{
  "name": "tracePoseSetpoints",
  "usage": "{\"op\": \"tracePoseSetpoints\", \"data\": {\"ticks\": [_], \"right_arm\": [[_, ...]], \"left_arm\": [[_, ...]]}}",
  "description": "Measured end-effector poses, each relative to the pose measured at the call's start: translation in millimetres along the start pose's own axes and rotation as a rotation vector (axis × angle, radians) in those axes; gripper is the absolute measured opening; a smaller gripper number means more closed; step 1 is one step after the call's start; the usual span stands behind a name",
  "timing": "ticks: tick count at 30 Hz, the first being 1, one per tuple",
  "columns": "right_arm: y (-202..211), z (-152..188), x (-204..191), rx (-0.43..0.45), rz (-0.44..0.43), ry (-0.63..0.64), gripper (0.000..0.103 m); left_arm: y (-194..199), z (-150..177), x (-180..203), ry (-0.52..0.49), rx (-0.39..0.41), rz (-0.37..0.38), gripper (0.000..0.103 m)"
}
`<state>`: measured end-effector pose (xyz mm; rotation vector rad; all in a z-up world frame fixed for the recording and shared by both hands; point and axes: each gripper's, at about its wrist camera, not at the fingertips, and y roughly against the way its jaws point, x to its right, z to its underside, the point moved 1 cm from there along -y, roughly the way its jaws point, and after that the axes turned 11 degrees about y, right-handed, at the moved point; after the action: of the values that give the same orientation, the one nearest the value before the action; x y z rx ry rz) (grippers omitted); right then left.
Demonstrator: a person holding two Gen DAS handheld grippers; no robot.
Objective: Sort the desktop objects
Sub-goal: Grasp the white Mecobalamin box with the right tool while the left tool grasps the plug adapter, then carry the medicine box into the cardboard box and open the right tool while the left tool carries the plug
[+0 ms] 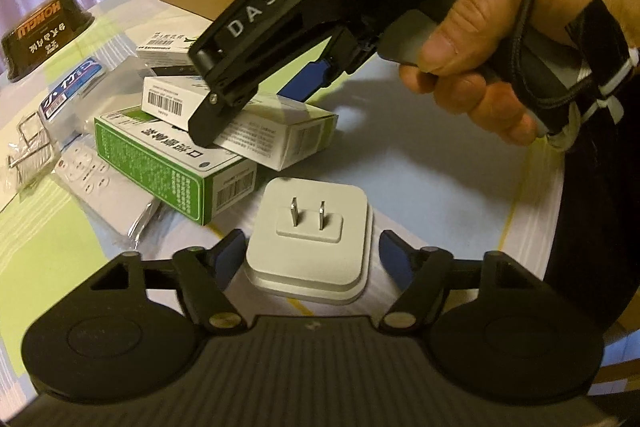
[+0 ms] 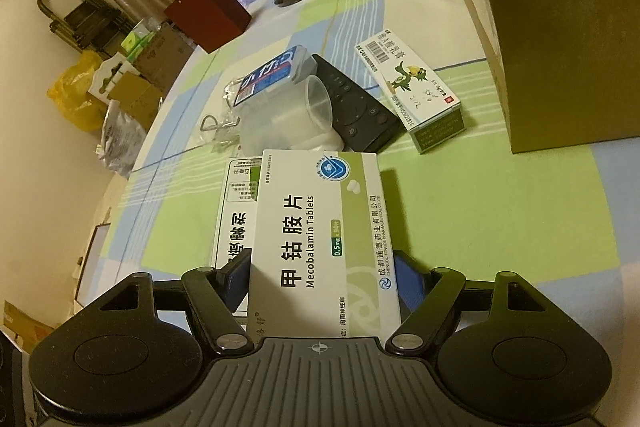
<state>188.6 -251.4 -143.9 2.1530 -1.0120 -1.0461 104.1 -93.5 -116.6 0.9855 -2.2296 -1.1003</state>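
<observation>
Checked green-blue cloth covers surface, cardboard box ahead right of right gripper. Right gripper pinches Mecobalamin tablet box (2 blue pads against its sides), atop green box. Left gripper spread, white plug adapter between fingers, prongs up, pads apart from it.

Tablet box atop larger box; remote behind, cardboard box right.
</observation>
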Motion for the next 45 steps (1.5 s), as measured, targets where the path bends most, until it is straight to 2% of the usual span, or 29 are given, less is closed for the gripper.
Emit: {"op": "tracePoseSetpoints", "data": {"ticks": [7,14,25,32,41,45], "right_arm": [[3,2,-9,0.006,0.037,0.044,0.07],[19,2,-21,0.064,0.055,0.083,0.07],[65,-1,-23,0.145,0.071,0.025,0.07],[122,-42,-19,0.247,0.15,0.048,0.07],[157,-116,26,0.299,0.344,0.089,0.07],[147,-139,55,0.253,0.408,0.101,0.07]], "left_arm": [[3,5,5,0.028,-0.005,-0.025,0.061],[19,12,5,0.071,-0.004,-0.079,0.06],[62,-4,-1,0.122,0.057,-0.107,0.06],[80,-51,0,0.089,0.125,-0.1,0.06],[81,-130,17,0.054,0.23,-0.092,0.06],[68,-170,16,0.018,0.262,-0.09,0.06]]}}
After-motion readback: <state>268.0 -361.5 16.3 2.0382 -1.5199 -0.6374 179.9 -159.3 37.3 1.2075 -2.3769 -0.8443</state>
